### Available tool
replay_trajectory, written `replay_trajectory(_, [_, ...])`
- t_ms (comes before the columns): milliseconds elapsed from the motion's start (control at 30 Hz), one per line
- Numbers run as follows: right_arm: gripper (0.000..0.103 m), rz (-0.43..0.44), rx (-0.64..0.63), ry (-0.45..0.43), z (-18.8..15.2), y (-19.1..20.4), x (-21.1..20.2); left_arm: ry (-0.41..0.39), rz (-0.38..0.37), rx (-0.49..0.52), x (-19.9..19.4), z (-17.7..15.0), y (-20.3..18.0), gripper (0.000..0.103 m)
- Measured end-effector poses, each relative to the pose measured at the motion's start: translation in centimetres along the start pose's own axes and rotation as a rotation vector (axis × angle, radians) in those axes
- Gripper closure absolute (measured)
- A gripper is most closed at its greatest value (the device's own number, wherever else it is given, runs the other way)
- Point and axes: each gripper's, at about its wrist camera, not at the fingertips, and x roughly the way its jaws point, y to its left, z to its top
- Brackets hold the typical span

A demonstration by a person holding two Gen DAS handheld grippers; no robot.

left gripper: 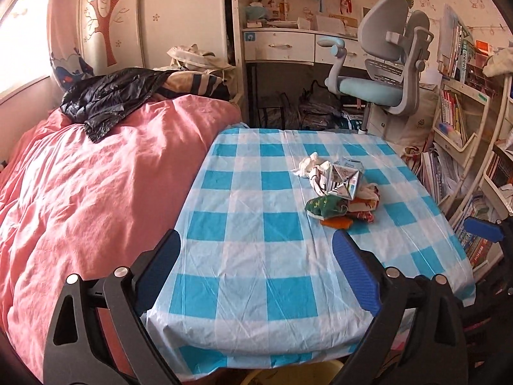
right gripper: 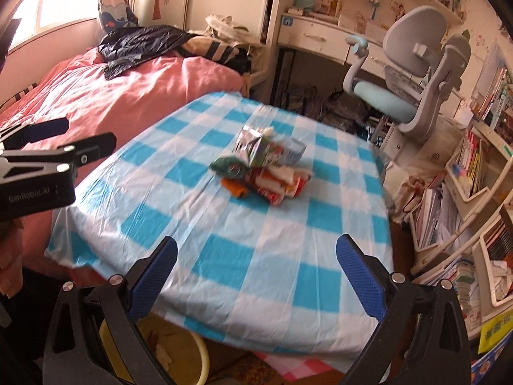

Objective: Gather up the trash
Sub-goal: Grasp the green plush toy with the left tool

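The left gripper (left gripper: 256,268) hangs over the near end of the table's blue-and-white checked cloth (left gripper: 250,199) with its jaws spread wide and nothing between them. The right gripper (right gripper: 256,272) does the same, jaws wide apart and empty. Both point downward at a slant toward the table, which probably serves to frame the rubbish before a reach.

The trash pile (left gripper: 340,189) lies ahead of both sets of tongs, well apart from the fingertips, a little right of the left gripper's centre line and almost straight ahead of the right one (right gripper: 259,166). It sits bunched in one heap, likely so it can be picked off piece by piece. On top is a crumpled silver carton (left gripper: 344,178); white tissue (left gripper: 307,163) lies at the far-left end, with a green wrapper (left gripper: 323,207) and an orange scrap (left gripper: 336,223) nearest the tongs.

In the left view the heap's long axis runs from far-left to near-right. A yellow bin rim (right gripper: 202,356) shows below the table edge, between the right gripper's fingers, presumably the drop point.
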Motion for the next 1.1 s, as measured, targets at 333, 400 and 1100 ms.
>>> replay_trajectory(333, [0.008, -0.011, 0.094, -0.086, 1.9, -3.1, 2.3, 0.002, -0.018, 0.010, 3.2, 0.9, -1.3, 0.011])
replay_trajectory(400, [0.008, -0.014, 0.115, -0.100, 2.2, -3.8, 2.4, -0.001, -0.015, 0.032, 4.0, 1.1, -1.9, 0.011])
replay_trajectory(1100, [0.008, 0.156, 0.272, -0.061, 4.1, -8.0, 6.8, 0.104, -0.131, 0.258, 14.9, 1.8, -9.0, 0.011])
